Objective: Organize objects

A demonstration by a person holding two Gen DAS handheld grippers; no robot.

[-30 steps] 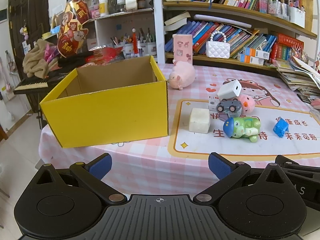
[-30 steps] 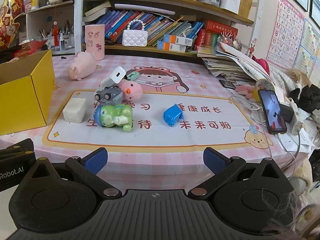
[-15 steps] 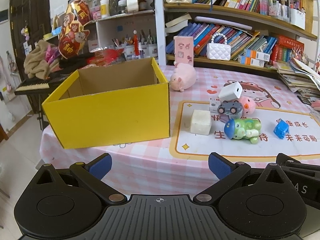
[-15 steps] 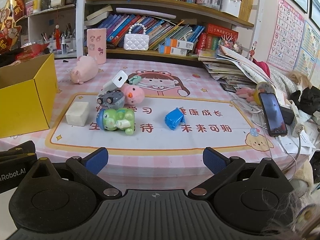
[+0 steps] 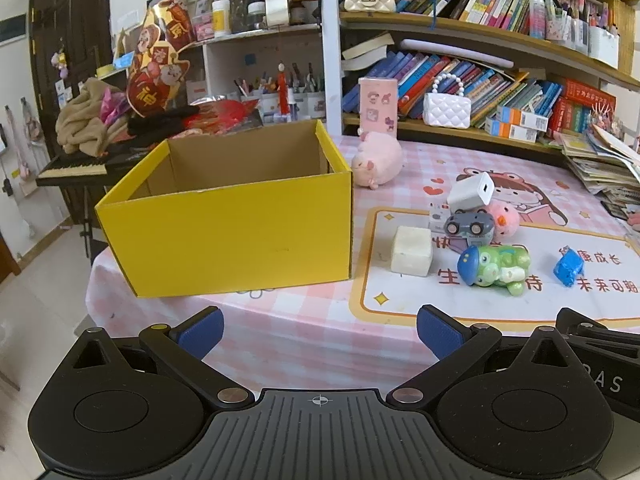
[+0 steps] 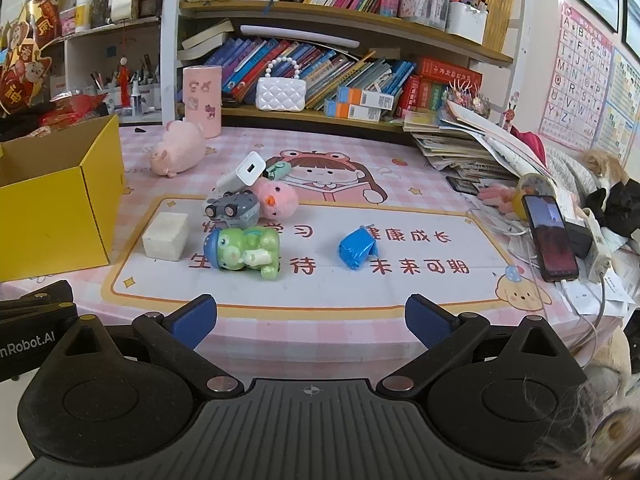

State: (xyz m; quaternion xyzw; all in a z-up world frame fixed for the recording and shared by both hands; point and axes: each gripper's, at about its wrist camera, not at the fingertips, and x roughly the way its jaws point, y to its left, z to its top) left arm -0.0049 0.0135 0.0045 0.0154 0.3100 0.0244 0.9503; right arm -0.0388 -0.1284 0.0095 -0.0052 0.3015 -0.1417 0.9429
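An open yellow cardboard box (image 5: 240, 232) stands empty on the left of the pink checked table (image 5: 304, 320); it also shows in the right wrist view (image 6: 52, 216). On the mat lie a white block (image 6: 166, 236), a green frog toy (image 6: 244, 252), a grey toy car (image 6: 234, 209), a white charger (image 6: 246, 172), a pink chick (image 6: 276, 200) and a blue wrapped piece (image 6: 357, 249). A pink plush pig (image 6: 178, 152) lies further back. My left gripper (image 5: 320, 332) is open and empty before the table's edge. My right gripper (image 6: 311, 322) is open and empty, short of the toys.
Bookshelves (image 6: 340, 64) run behind the table with a white handbag (image 6: 281, 92) and a pink holder (image 6: 202, 100). A stack of papers (image 6: 476, 144), a phone (image 6: 550, 236) and cables lie at the right edge. A keyboard and clothes (image 5: 80, 136) sit left of the box.
Both grippers have moved slightly forward and upward toward the table; the objects appear a little closer. Nothing on the table has moved.
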